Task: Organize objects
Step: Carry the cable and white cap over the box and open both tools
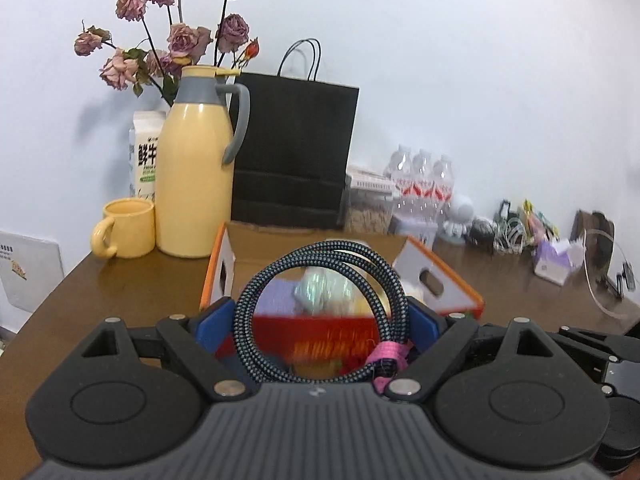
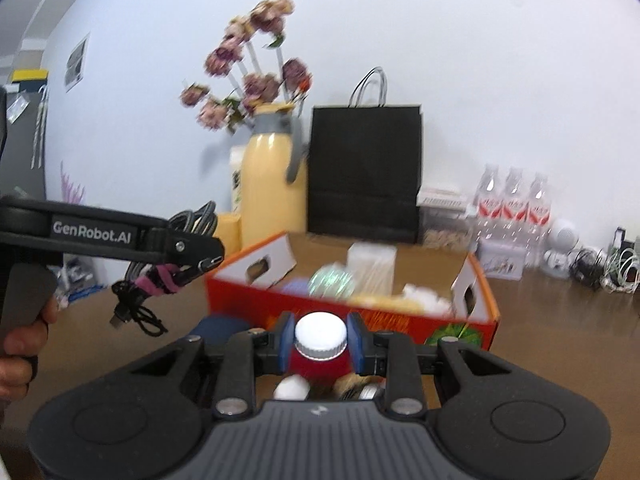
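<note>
Up above the brown table [image 1: 120, 284], both tongs were carrying something. The left gripper [image 1: 320, 320] had its blue pads spread wide and pressed against the 2 sides of a coiled braided cable [image 1: 316, 256], which stood upright between them as a loop; a pink strap [image 1: 386, 354] bound the coil at its lower right. In the right wrist view the same cable [image 2: 192, 220] showed in the left tool, with its plug end [image 2: 118, 322] dangling loose below, and a hand [image 2: 24, 344] gripped the tool's handle at the picture's left edge.

The right gripper [image 2: 320, 340] was pinching a small bottle by its white ribbed cap [image 2: 320, 334], 1 blue pad on each side; the bottle's red body [image 2: 318, 366] hung just under the cap.

Beyond both tools sat an open orange cardboard box [image 2: 484, 304] on the table, with a shiny greenish ball [image 2: 332, 282], a pale clear container [image 2: 372, 270] and other blurred items inside. Behind the box stood a yellow jug [image 1: 196, 176] with a grey handle, a yellow mug [image 1: 128, 228] just beside it, a milk carton [image 1: 144, 156], dried pink roses [image 1: 180, 36] and a black paper bag [image 1: 292, 148]. Further right along the wall were 3 water bottles [image 1: 424, 180], a small white figure [image 1: 460, 216] and a tangle of cables [image 1: 508, 232].
</note>
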The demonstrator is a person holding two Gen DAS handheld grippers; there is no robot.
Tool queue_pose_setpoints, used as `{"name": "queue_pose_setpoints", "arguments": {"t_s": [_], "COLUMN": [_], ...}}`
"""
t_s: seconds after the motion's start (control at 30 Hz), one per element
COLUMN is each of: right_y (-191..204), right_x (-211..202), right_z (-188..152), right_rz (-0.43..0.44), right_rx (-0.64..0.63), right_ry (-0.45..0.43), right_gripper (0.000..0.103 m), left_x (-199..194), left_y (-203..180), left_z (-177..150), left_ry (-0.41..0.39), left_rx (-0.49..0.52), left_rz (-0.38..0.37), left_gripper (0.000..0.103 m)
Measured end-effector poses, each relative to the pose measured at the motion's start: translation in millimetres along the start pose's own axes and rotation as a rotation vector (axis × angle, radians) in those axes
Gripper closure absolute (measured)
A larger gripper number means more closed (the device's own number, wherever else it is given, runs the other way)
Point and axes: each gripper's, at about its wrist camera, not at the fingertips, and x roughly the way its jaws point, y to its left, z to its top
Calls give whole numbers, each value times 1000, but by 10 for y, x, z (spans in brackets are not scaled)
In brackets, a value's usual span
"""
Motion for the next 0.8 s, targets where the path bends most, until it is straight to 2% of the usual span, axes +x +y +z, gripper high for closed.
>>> {"name": "queue_pose_setpoints", "arguments": {"t_s": [0.2,0.43,0.6,0.8], "right_y": [-260,-571,-742,-815], "right_x": [344,1016,1409,1565], "right_z": [321,551,384,231], "right_rz": [-59,-130,-157,-164], "right_rx": [26,59,84,101], "right_ry": [-50,-43,16,68], "right_gripper": [76,76,76,76], "left_x": [448,1095,1543,1692], "left_y": [52,66,100,137], "left_z": [280,479,450,300], "left_ry": [-12,-2,39,96], "left_rx": [-26,-48,-61,-50], "left_rz": [18,43,81,89], "left_gripper": [14,14,14,14]}}
